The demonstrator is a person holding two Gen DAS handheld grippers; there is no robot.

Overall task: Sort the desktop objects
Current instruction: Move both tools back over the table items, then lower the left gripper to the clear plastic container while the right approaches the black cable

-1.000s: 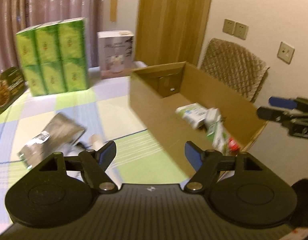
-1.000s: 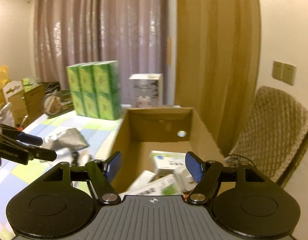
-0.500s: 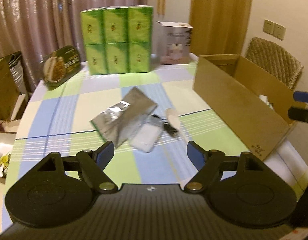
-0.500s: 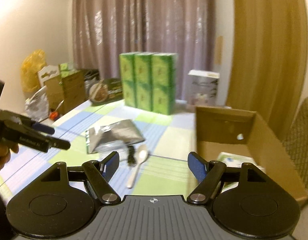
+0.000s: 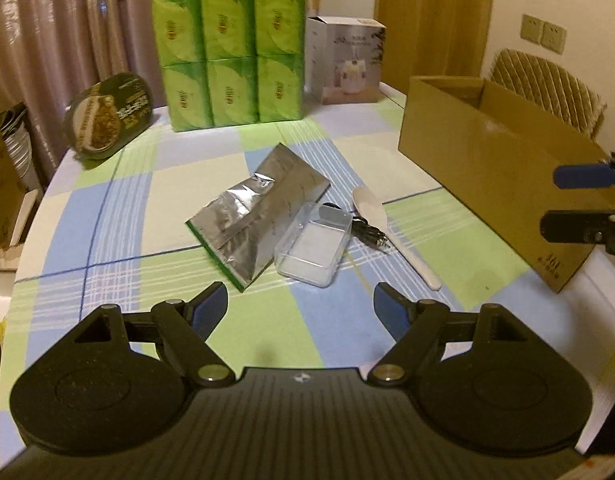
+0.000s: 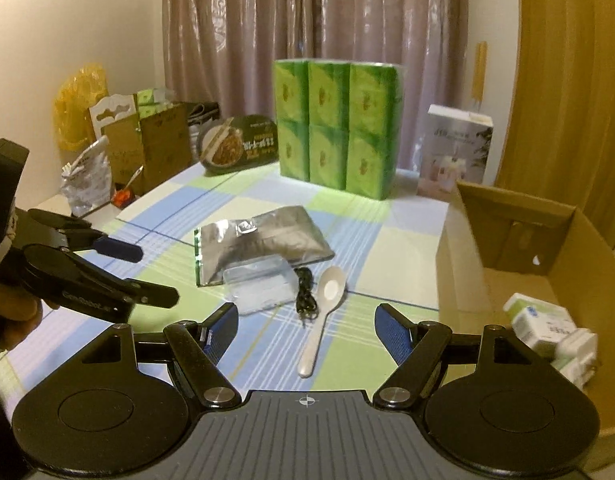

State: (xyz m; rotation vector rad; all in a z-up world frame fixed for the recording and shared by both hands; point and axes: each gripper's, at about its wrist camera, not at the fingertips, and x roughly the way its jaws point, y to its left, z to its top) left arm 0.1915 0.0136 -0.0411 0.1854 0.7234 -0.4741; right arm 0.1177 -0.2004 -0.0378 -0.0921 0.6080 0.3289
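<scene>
On the checked tablecloth lie a silver foil pouch, a clear plastic box, a coiled black cable and a white spoon. My left gripper hovers open just short of the clear box, with nothing between its fingers. My right gripper also stands open and empty, above the spoon's handle. An open cardboard box at the right holds white and green packages.
A block of green tissue packs, a white product box and a dark food tray stand along the table's far edge. Cartons and bags crowd the left. A woven chair stands behind the cardboard box.
Both grippers have swung left, away from the cardboard box, and dropped toward the loose items at the table's middle. Their jaws stay open and empty.
</scene>
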